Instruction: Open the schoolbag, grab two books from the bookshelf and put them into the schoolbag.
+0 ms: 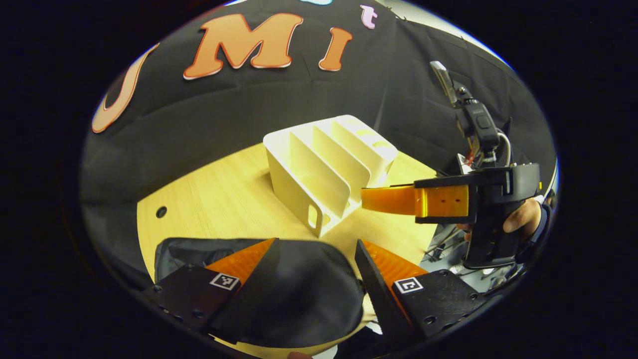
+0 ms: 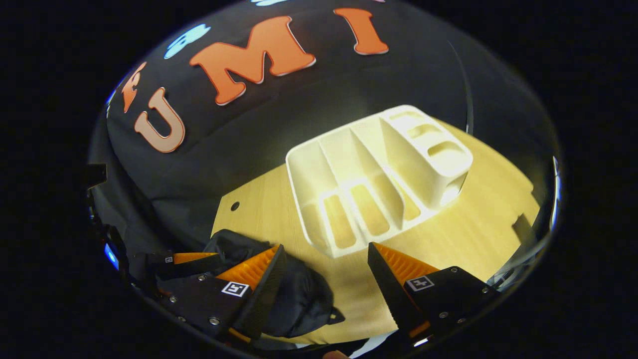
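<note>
In the left gripper view, we look past the left gripper (image 1: 316,269), its two fingers spread wide apart and grasping nothing, poised just above the black schoolbag (image 1: 299,294) that lies at 6 o'clock on the near edge of the pale wooden table (image 1: 219,199). Beyond the bag, toward 12 o'clock, we see the white bookshelf (image 1: 329,169) standing upright on the tabletop, its slots between the dividers holding no books. At 3 o'clock the right gripper (image 1: 384,199) reaches in from the side, held by a person's hand (image 1: 521,219); from this side-on angle we cannot tell how its fingers stand.

In the right gripper view, the right gripper (image 2: 324,269) shows its fingers released and well apart, closed on nothing, over the table (image 2: 473,224). The schoolbag (image 2: 299,299) sits at 7 o'clock, partly behind the near finger, with the left gripper (image 2: 199,259) just beside it. The bookshelf (image 2: 379,174) stands at 1 o'clock, seen from above, apart from the bag.
</note>
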Demonstrator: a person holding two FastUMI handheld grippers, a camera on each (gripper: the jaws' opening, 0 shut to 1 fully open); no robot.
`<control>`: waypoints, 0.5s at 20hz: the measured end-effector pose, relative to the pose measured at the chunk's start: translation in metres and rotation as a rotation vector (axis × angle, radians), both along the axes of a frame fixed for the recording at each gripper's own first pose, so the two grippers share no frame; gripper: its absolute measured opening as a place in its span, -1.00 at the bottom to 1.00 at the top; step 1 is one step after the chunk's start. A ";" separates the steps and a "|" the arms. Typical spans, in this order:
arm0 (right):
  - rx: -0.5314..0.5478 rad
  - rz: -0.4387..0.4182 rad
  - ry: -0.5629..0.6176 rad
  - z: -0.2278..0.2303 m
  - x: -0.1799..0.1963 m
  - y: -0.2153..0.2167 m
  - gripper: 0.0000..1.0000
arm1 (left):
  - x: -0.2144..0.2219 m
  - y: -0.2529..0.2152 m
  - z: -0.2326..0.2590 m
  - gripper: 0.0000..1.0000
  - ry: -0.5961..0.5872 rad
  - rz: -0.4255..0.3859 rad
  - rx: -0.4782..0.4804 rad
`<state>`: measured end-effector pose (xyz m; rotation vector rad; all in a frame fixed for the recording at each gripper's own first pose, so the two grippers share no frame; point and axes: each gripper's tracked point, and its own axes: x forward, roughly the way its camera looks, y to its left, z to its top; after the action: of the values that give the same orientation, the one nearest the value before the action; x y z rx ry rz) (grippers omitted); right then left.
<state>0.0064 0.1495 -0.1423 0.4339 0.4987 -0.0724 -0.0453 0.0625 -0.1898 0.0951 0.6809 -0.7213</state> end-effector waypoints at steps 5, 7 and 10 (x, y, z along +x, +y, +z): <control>-0.177 0.045 -0.188 0.063 0.003 -0.052 0.96 | 0.029 -0.022 0.042 0.96 -0.140 0.154 -0.018; -0.240 0.061 -0.221 0.076 -0.004 -0.072 0.97 | 0.037 -0.036 0.063 0.97 -0.196 0.223 -0.038; -0.310 0.087 -0.286 0.099 -0.007 -0.092 0.97 | 0.041 -0.061 0.095 0.95 -0.266 0.286 -0.024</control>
<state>-0.0006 0.0575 -0.0438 0.1150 0.2179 -0.0023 -0.0047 0.0018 -0.0946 0.0684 0.4195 -0.4309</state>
